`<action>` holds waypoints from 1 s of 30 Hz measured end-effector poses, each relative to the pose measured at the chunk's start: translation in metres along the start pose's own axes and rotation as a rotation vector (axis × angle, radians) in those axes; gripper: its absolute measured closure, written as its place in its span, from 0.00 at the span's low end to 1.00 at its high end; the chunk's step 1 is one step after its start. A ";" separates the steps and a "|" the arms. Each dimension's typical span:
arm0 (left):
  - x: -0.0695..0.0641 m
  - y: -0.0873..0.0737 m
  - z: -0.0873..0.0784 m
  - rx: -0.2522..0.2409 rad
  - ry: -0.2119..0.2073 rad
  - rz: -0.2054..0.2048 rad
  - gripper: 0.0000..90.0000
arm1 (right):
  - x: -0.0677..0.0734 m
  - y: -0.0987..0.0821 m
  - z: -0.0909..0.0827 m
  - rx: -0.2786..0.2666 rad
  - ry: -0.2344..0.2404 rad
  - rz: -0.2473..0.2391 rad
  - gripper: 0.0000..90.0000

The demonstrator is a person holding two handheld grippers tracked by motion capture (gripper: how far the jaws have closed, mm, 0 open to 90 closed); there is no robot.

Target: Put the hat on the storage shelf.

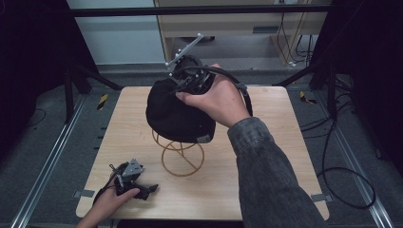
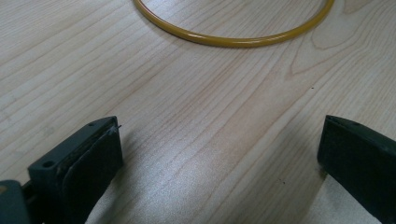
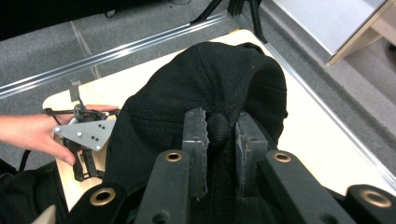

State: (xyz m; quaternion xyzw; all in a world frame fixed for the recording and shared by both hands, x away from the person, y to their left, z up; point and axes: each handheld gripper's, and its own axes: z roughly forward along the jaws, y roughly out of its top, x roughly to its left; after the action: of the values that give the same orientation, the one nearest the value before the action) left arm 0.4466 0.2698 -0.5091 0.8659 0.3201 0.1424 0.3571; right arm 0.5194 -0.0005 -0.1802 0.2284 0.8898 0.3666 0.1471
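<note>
Black cap (image 1: pixel 176 111): atop gold wire stand (image 1: pixel 183 156), table (image 1: pixel 266 142) centre; right gripper (image 3: pixel 223 140) fingers pinching its crown. Left gripper (image 2: pixel 219 154): near-left on table, fingers wide apart, empty.

I count 1 black cap (image 1: pixel 176 111), 1 gold wire stand (image 1: pixel 183 159) under it and 1 wooden table (image 1: pixel 266 156). My own tools make 2: 1 left gripper (image 1: pixel 142 189) and 1 right gripper (image 3: pixel 222 140) (each with 2 jaws). That makes 2 hands as well, the left hand (image 1: pixel 107 203) and the right hand (image 1: pixel 218 99).
</note>
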 end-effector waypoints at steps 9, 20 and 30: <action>0.000 0.000 0.000 0.000 0.000 0.000 0.00 | 0.001 -0.003 0.019 0.042 0.007 0.000 0.86; 0.000 0.000 0.000 0.000 0.000 0.000 0.00 | 0.003 -0.008 0.032 0.087 0.011 -0.008 0.85; 0.000 0.000 0.000 0.000 0.000 0.000 0.00 | 0.007 -0.011 0.040 0.105 0.010 -0.021 0.83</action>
State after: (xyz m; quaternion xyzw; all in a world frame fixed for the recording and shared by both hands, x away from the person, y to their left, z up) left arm 0.4466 0.2698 -0.5091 0.8659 0.3200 0.1424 0.3571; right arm 0.5268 0.0195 -0.2164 0.2245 0.9109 0.3191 0.1341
